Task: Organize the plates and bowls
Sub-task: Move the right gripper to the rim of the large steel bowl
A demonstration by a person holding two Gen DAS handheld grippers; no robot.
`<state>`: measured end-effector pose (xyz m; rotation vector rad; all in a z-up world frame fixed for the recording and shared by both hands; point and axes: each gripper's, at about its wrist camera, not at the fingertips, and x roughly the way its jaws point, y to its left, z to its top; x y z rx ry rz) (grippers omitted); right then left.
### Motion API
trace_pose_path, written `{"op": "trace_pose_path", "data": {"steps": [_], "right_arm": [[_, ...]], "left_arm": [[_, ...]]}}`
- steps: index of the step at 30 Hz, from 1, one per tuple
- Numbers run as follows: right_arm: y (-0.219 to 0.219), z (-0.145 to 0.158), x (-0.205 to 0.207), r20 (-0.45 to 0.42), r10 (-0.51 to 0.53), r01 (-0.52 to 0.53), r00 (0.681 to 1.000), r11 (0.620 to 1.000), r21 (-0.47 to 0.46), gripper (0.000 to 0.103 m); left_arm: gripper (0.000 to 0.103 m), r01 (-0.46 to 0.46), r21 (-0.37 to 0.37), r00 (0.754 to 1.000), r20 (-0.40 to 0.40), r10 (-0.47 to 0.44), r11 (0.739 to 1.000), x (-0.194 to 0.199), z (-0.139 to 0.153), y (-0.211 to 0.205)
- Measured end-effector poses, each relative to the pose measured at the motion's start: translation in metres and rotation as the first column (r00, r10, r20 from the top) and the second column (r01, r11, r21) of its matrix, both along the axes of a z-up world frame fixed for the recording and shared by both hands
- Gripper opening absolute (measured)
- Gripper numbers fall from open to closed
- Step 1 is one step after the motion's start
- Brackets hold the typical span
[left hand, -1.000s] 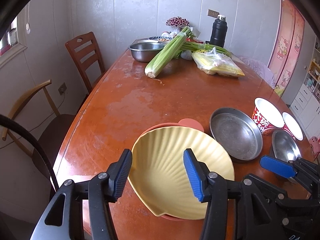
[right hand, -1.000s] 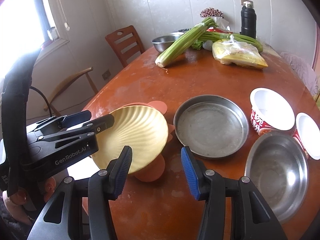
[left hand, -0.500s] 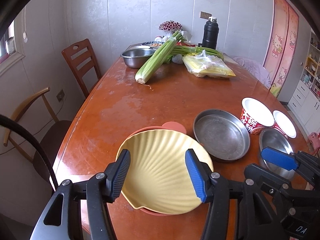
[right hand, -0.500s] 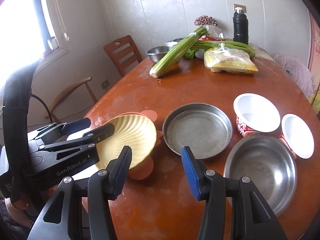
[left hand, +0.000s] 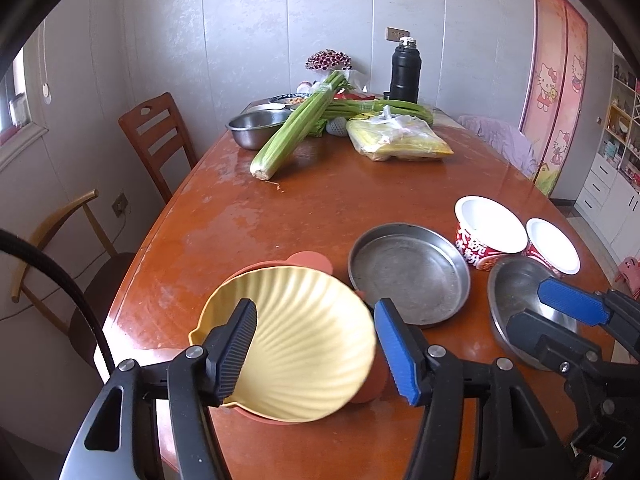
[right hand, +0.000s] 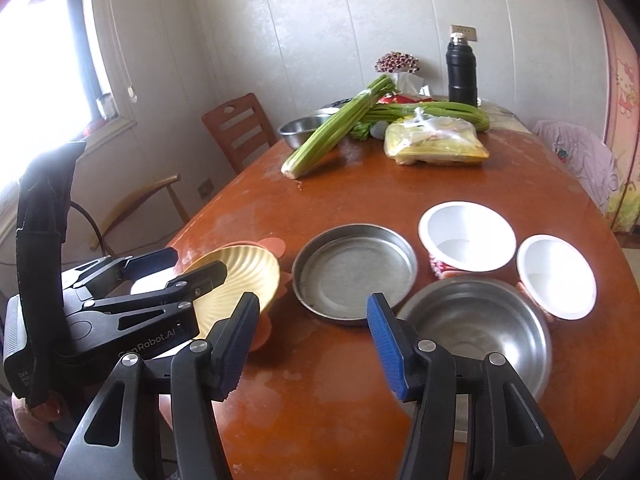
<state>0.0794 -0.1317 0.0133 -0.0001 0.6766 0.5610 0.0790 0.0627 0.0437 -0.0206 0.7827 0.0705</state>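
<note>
A yellow shell-shaped plate (left hand: 296, 344) lies on a salmon-pink plate (left hand: 310, 260) near the table's front left. My left gripper (left hand: 314, 312) hovers just behind it, jaws opening, pads clear of the rim. To its right stand a flat steel pan (left hand: 408, 272), a steel bowl (left hand: 520, 292) and two red paper bowls (left hand: 490, 224) (left hand: 552, 244). My right gripper (right hand: 312, 308) hangs above bare table in front of the steel pan (right hand: 352, 272) and steel bowl (right hand: 480, 320), jaws opening with nothing between them. The left gripper (right hand: 198, 263) shows beside the yellow plate (right hand: 244, 276).
At the far end lie celery (left hand: 296, 136), a steel basin (left hand: 256, 124), a yellow plastic bag (left hand: 400, 142) and a black flask (left hand: 405, 70). Two chairs (left hand: 156, 140) stand along the left side. The table's (left hand: 240, 216) middle is bare wood.
Both grippers have drawn back toward the near edge and risen a little, and both pairs of jaws have widened. The dishes look smaller and farther; none of them has shifted.
</note>
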Motion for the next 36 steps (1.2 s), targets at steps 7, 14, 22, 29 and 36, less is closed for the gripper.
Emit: {"op": "trace_pose_path", "data": {"steps": [7, 14, 22, 29, 36], "right_arm": [[-0.025, 0.005, 0.001, 0.018, -0.037, 0.037, 0.999, 0.999, 0.012, 0.058], [-0.051, 0.008, 0.005, 0.019, -0.083, 0.083, 0.996, 0.996, 0.015, 0.058], [-0.095, 0.005, 0.01, 0.012, -0.181, 0.181, 0.983, 0.983, 0.011, 0.058], [-0.125, -0.012, 0.018, -0.027, -0.247, 0.246, 0.969, 0.969, -0.029, 0.058], [-0.14, -0.035, 0.029, -0.087, -0.258, 0.254, 0.962, 0.965, -0.064, 0.058]], "left_arm": [[0.062, 0.026, 0.007, 1.0, 0.004, -0.026, 1.0, 0.003, 0.004, -0.022], [0.062, 0.06, -0.004, 0.998, 0.007, -0.06, 0.998, 0.006, 0.007, -0.041], [0.062, 0.128, -0.02, 0.992, -0.014, -0.128, 0.992, 0.015, 0.003, -0.073], [0.062, 0.178, -0.049, 0.982, -0.055, -0.181, 0.983, 0.023, -0.01, -0.098], [0.062, 0.198, -0.089, 0.972, -0.107, -0.207, 0.976, 0.036, -0.027, -0.12]]}}
